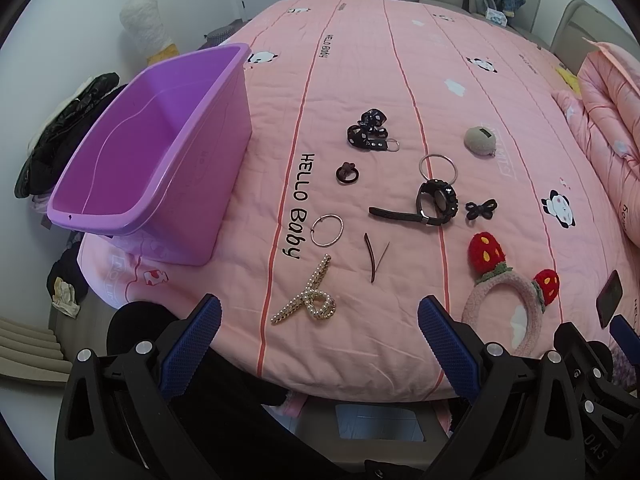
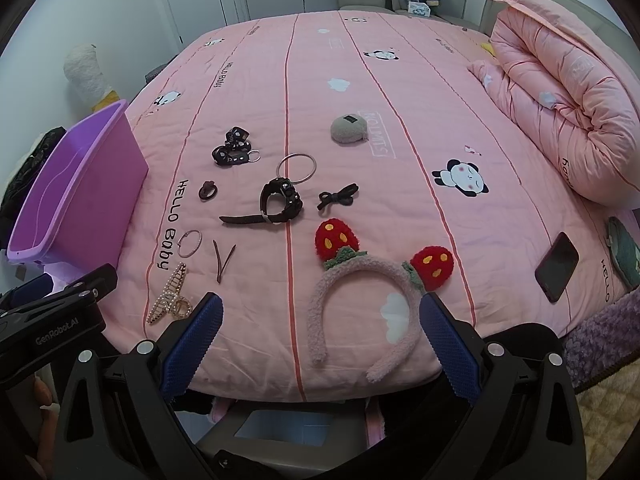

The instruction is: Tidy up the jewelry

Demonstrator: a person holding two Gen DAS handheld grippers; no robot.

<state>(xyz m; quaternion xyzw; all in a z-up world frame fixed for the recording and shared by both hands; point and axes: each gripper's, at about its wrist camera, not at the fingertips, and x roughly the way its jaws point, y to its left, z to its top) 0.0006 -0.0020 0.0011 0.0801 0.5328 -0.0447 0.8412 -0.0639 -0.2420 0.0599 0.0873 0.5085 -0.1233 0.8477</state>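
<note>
Jewelry and hair pieces lie spread on a pink bedspread (image 1: 360,80). An empty purple bin (image 1: 152,152) stands at the bed's left; it also shows in the right wrist view (image 2: 76,188). A pearl hair claw (image 1: 308,300) lies just ahead of my left gripper (image 1: 320,320), which is open and empty. A strawberry headband (image 2: 360,280) lies just ahead of my right gripper (image 2: 320,320), also open and empty. Farther off lie a black watch (image 1: 432,204), a silver hoop (image 1: 327,230), a silver bangle (image 1: 438,168), a black bow (image 1: 480,210) and a patterned scrunchie (image 1: 368,130).
A dark hairpin (image 1: 372,256), a small brown clip (image 1: 346,173) and a grey round pouch (image 1: 480,140) lie among them. A black phone (image 2: 557,266) lies at the bed's right edge. A rolled pink quilt (image 2: 568,112) fills the far right.
</note>
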